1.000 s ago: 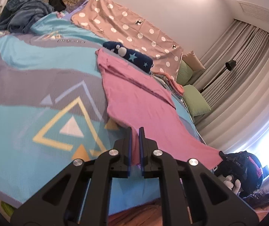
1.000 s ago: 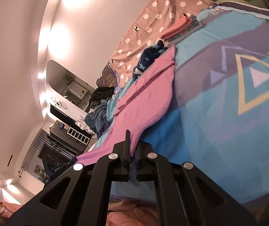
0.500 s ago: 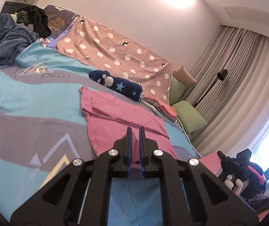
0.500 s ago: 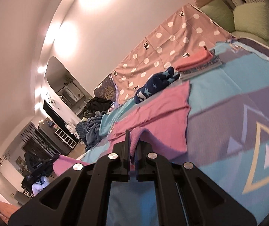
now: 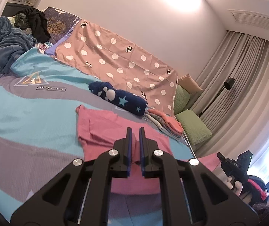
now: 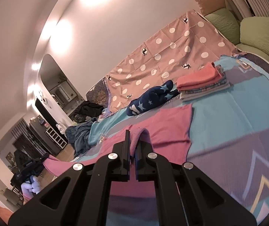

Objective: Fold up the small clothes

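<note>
A pink garment [image 5: 100, 130] lies on the patterned bedspread [image 5: 21, 109], its far part flat, its near edge lifted and doubled toward the far edge. My left gripper [image 5: 135, 131] is shut on the near edge of the pink garment, cloth pinched between the blue pads. My right gripper [image 6: 133, 133] is shut on the other near corner of the same garment [image 6: 168, 128], the cloth bunched over its fingers. Each gripper shows in the other's view, at the lower right [image 5: 234, 167] and lower left [image 6: 30, 165].
A dark blue star-print roll [image 5: 119, 98] lies just beyond the garment. A stack of folded clothes [image 6: 202, 81] sits to its right. A polka-dot sheet [image 5: 119, 56] covers the headboard, green pillows [image 5: 192, 130] beside it. Crumpled clothes [image 5: 6, 45] pile at far left.
Both grippers have carried the garment's near edge forward over its far part. The long stretched cloth now lies shorter and doubled. Both grips have held.
</note>
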A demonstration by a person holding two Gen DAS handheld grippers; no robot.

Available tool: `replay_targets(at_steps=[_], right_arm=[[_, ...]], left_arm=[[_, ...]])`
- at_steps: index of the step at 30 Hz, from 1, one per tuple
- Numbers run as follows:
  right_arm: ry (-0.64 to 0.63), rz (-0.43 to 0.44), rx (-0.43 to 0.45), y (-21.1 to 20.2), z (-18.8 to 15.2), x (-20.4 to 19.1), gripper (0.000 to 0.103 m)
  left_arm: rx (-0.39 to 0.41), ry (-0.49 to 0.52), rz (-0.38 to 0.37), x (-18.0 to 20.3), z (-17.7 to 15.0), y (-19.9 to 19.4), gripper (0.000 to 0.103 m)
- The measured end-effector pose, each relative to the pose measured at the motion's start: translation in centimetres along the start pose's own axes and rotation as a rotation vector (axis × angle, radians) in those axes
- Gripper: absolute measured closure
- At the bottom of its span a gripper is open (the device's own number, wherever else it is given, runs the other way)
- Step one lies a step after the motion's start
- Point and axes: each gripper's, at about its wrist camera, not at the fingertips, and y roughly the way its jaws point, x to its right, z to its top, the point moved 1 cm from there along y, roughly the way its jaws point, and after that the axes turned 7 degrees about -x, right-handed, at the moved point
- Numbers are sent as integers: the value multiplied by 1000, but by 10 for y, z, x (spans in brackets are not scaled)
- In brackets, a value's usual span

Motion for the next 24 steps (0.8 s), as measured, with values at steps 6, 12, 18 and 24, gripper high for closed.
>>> replay_targets(at_steps=[6,12,18,24], right_arm=[[11,-79,-29,38,28,14,100],[22,-100,-79,83,50,29,100],[58,-165,-149,118,42,56,98],[150,-205,-198,130,29,82,97]], left_arm=[[12,-68,29,-21,36,37,95],[-27,-89,42,-35,57,76,95],[-178,20,160,-38,28,118,65],[-349,75,215,-48,-3,163,54]])
